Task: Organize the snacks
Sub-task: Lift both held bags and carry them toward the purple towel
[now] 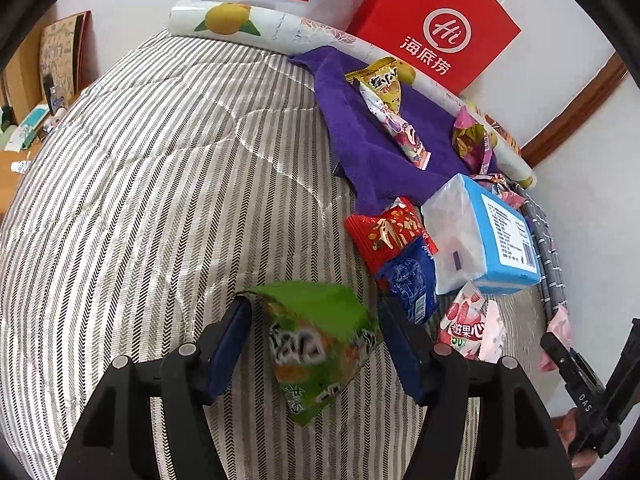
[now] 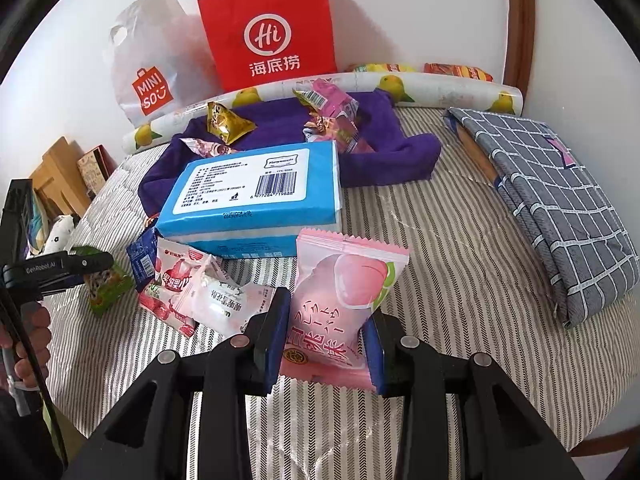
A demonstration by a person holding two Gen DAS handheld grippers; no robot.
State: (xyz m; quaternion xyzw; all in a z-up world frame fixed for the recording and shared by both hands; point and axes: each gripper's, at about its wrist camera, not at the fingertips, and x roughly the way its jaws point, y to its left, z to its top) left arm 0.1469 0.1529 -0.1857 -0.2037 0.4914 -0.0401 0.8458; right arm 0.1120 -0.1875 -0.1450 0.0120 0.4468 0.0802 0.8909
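Note:
My left gripper [image 1: 314, 320] stands wide open around a green snack packet [image 1: 320, 344], which looks blurred between the fingers; neither pad visibly presses it. The packet also shows in the right wrist view [image 2: 106, 284] beside the left gripper [image 2: 86, 266]. My right gripper [image 2: 326, 320] is shut on a pink peach snack packet [image 2: 344, 304], held upright above the striped bed cover [image 2: 440, 264]. Loose snacks lie near a blue tissue pack [image 2: 256, 196]: a red packet [image 1: 390, 232], a dark blue packet [image 1: 412, 280] and a strawberry packet [image 2: 172, 284].
A purple towel [image 1: 360, 128] carries several small snacks. A red paper bag [image 2: 272, 28] and a white Miniso bag [image 2: 148, 60] lean on the wall behind a lemon-print roll [image 2: 440, 82]. A folded grey checked cloth [image 2: 552, 196] lies at right.

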